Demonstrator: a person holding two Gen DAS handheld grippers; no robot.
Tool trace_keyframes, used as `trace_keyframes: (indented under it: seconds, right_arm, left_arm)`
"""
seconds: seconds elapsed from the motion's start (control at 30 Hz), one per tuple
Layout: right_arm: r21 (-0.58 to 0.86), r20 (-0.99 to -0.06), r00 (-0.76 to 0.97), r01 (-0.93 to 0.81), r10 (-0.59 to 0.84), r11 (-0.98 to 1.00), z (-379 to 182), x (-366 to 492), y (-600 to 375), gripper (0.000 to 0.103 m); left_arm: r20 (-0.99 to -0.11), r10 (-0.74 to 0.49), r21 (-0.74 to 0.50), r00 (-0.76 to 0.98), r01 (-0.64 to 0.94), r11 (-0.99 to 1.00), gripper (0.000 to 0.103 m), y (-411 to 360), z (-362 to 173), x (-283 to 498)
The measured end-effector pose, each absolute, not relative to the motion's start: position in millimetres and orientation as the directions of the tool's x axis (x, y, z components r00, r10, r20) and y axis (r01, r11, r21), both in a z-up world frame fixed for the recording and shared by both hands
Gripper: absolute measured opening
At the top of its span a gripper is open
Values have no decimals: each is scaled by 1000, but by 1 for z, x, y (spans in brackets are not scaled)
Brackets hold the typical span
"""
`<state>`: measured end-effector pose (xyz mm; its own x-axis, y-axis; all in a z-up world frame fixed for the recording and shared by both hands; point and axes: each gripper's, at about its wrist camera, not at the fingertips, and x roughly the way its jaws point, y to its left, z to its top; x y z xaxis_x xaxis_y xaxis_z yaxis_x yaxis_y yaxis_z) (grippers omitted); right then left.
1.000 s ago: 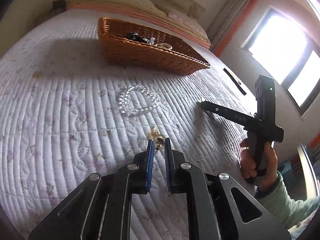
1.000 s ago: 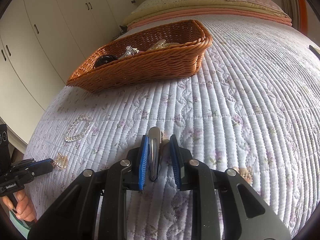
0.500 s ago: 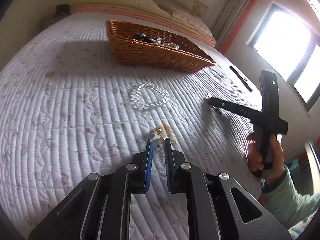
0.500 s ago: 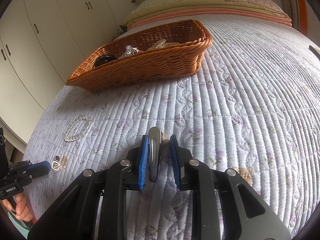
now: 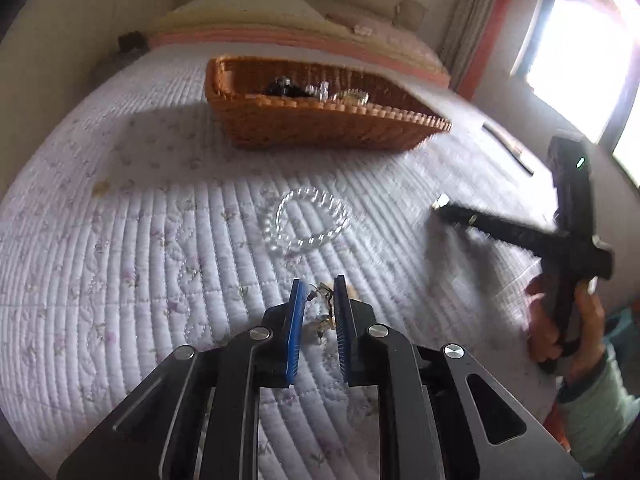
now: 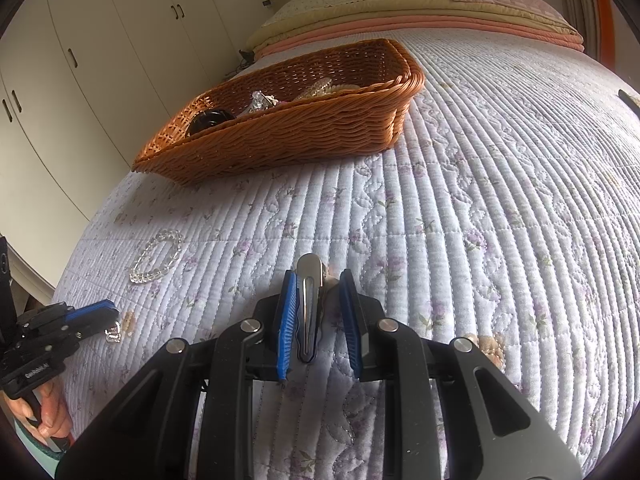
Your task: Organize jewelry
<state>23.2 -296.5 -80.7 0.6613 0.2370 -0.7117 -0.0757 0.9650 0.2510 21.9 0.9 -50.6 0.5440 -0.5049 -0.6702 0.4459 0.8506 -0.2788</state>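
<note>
Underneath everything, a white quilted bedspread with a faint floral print (image 6: 500,200). Well up toward the pillows, a brown woven wicker basket (image 6: 288,140), already holding a dark round piece and several glinting ones. Nearer than the basket and to its left side, the left gripper (image 5: 318,292). Nearer again and roughly level with the basket's right end, the right gripper (image 6: 318,280).

Between the basket and the left gripper, lying flat on the quilt, a clear glass-bead bracelet (image 5: 308,247). In the right gripper, a long silver metal snap hair clip (image 6: 309,304), rounded tip pointing toward the basket. Seen from the left wrist, carried off the quilt with a shadow beneath, so judged clamped by the blue pads despite a gap on one side. Farthest from the basket, a tiny gold-and-silver trinket (image 5: 326,304), perhaps an earring, too small to tell. Resting on the quilt inside the left jaws, which stand apart around it without pinching.

Step in hand, by the look of it: collecting loose pieces for the basket. Next, likely: close the left pads squarely on the trinket, low enough to catch thin wire without snagging the stitching. Then lift, carry past the bracelet, clear the basket's near rim and release inside. Same route for the hair clip.
</note>
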Motion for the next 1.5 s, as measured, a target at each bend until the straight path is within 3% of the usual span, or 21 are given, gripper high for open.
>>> trace_keyframes:
  seconds: [0.07,0.27,0.4,0.47,0.63,0.73,0.87,0.93,1.07,1.33,1.5]
  right_arm:
    - [250,-712,662,-76,236,965,-81,23,-297,20]
    - [228,-708,672,-73,217,971,-79,20,-293,20]
    - [204,-711,674,-74,200,976,-78,19,-289,20]
    - [202,-711,674,-75,199,977,-78,19,-288,19]
    - [194,-707,680,-77,194,978,-77,17,-285,16]
    - [197,-689,696,-86,200,977,-73,13,-285,12]
    - [192,-675,710,-91,199,977,-71,8,-284,13]
    - [192,-672,713,-95,201,977,-69,6,-285,12]
    - [183,-674,712,-97,197,978,-69,4,-284,12]
    - [188,-644,735,-119,214,975,-62,-4,-284,12]
    - [197,-611,756,-143,235,970,-51,-15,-285,13]
  left_arm:
    - [-620,-569,-360,540,448,818,13,15,-44,22]
    - [-520,-652,-456,551,466,758,13,33,-29,14]
    - [-619,-582,-395,526,432,811,13,24,-45,22]
    - [-602,-631,-444,489,452,774,13,24,-52,21]
    - [-633,-575,-409,518,406,817,13,30,-54,25]
    - [-521,-691,-538,501,436,722,13,48,-44,21]
    - [-442,-753,-583,487,482,654,13,51,-29,15]
    - [-519,-677,-498,521,460,735,13,42,-31,17]
    - [-584,-657,-511,477,413,754,13,36,-53,26]
    - [-499,-717,-541,487,472,696,13,39,-34,21]
    - [-473,-719,-497,509,519,695,13,22,-14,22]
